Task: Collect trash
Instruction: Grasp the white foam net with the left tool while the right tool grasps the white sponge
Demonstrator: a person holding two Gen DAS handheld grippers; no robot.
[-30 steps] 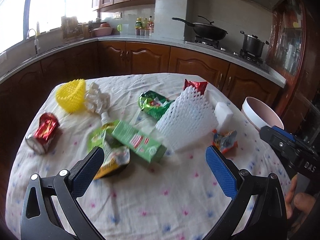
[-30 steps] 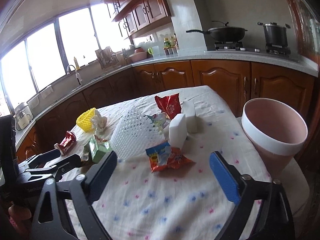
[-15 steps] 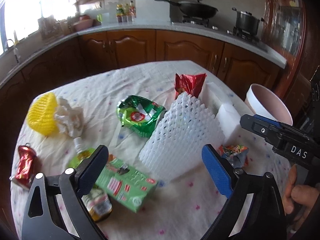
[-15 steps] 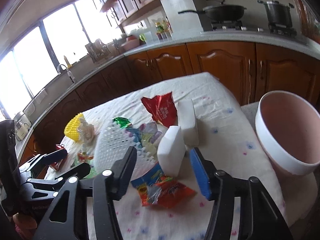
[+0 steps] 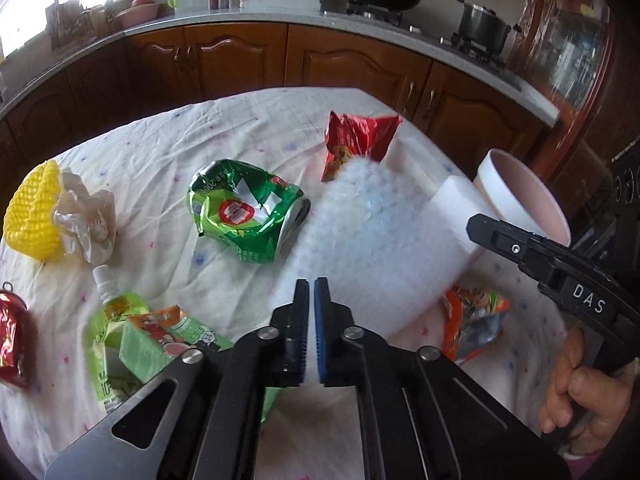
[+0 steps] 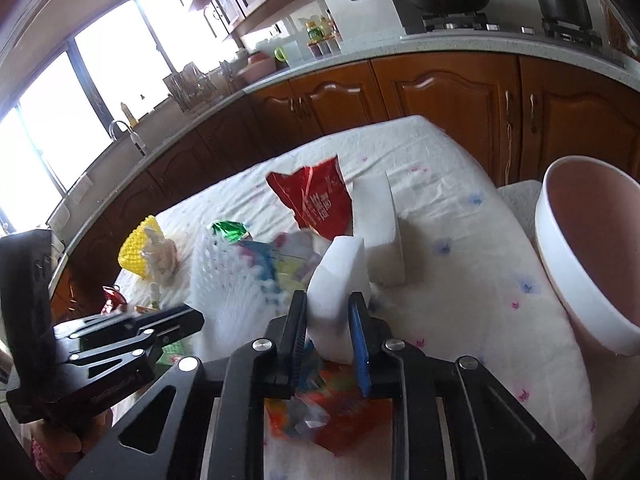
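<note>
Trash lies on a cloth-covered table (image 5: 168,152). My left gripper (image 5: 311,292) is shut on the near edge of a white foam net sleeve (image 5: 372,236), which looks blurred. My right gripper (image 6: 328,312) is shut on a white foam block (image 6: 340,276), with a second foam block (image 6: 380,220) just behind it. An orange snack wrapper (image 6: 320,408) lies under the right gripper and also shows in the left wrist view (image 5: 472,320). The pink bin (image 6: 592,252) stands off the table's right edge.
On the table also lie a red snack bag (image 5: 356,140), a crushed green bag (image 5: 244,212), a yellow net with crumpled paper (image 5: 36,216), a green carton and pouch (image 5: 160,340) and a red can (image 5: 12,340). Kitchen cabinets stand behind.
Both grippers moved forward and closed. The left one closed on the foam net sleeve's edge. The right one closed on the white foam block.
</note>
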